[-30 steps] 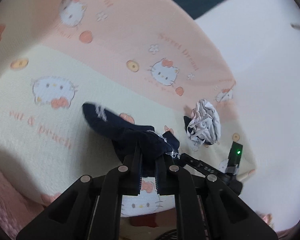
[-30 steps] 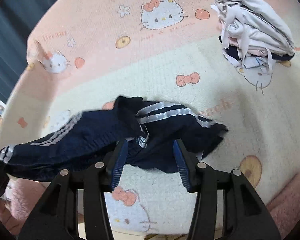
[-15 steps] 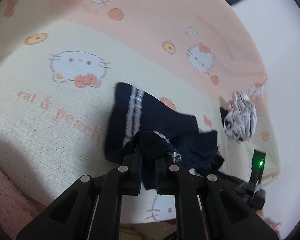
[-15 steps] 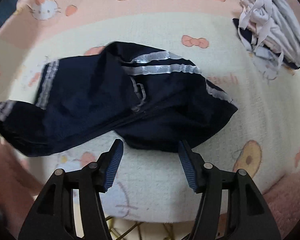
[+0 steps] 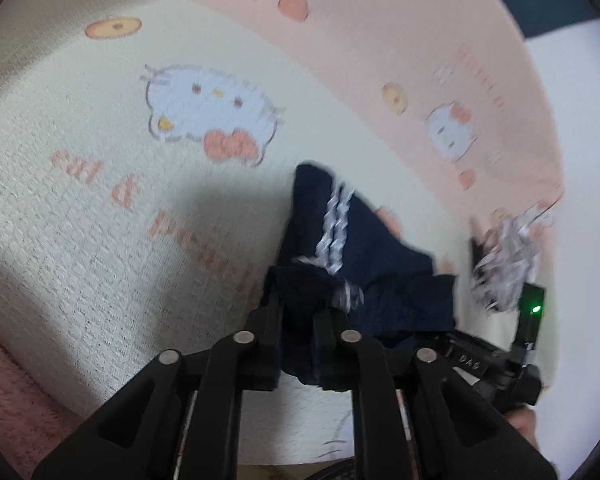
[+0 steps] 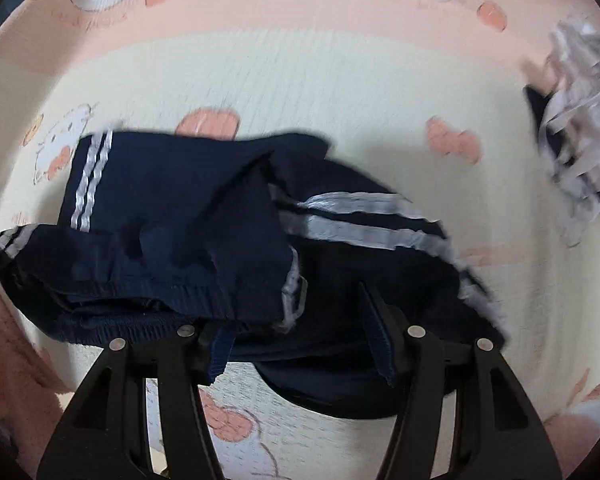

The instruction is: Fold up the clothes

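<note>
Pinching the navy shorts [image 5: 364,256], the left claw [image 5: 300,312] lifts one edge.

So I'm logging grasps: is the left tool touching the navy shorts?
Touching. The left wrist view shows the left tool with its fingers closed on a bunched edge of the navy shorts.

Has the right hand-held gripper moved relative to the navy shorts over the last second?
Yes. The right hand-held gripper has advanced onto the navy shorts, fingers open astride the near edge; against the blanket, it sits closer in.
</note>
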Demonstrator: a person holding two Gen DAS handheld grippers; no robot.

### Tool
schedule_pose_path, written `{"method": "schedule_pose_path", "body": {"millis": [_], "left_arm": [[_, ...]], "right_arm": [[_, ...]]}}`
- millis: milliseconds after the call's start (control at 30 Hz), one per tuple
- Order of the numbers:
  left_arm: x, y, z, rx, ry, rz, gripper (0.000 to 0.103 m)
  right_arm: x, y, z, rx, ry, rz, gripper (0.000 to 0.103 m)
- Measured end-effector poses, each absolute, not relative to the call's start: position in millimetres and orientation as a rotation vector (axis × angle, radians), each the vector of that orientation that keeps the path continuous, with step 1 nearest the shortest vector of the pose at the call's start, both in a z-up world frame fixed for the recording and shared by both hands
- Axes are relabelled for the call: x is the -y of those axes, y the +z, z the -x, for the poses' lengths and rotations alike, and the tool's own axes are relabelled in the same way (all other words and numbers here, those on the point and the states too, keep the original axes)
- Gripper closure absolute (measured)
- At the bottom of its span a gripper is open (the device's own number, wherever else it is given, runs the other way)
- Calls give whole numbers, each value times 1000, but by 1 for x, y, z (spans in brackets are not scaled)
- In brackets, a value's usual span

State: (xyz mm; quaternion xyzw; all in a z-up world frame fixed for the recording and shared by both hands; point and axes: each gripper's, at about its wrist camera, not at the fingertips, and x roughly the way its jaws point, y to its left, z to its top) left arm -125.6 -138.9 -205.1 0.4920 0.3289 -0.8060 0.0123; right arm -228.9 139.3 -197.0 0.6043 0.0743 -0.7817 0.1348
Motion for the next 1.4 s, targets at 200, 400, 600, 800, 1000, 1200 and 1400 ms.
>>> {"method": "schedule_pose_path", "body": {"millis": [200,400,600,800,1000,1200,1400], "left_arm": [[119,-216,132,-741,-2482,-1611,97],[110,-176,125,-627,-2627,-1504,98],[107,-103,136,-689,-2814,-1324,98],[102,5,190,-603,-3033,-1084,98],[109,77,169,-663,-3096,-926,98],[103,-54,163,-731,-2880,-1292,98],[103,-217,178,-744,-2552,-1661,98]], "right_arm": [[-140,-177,226,-228,-2354,-1631,82],[-168,-135,218,-258,-2523,-1520,91],[-174,-72,203,-169,-2622,-1388,91],[-174,16,251,-122,-2734,-1199,92],[-194,119,214,1,-2834,-836,92],[-201,38,172,62,-2810,-1039,92],[-202,-140,170,-6,-2608,-1634,92]]}}
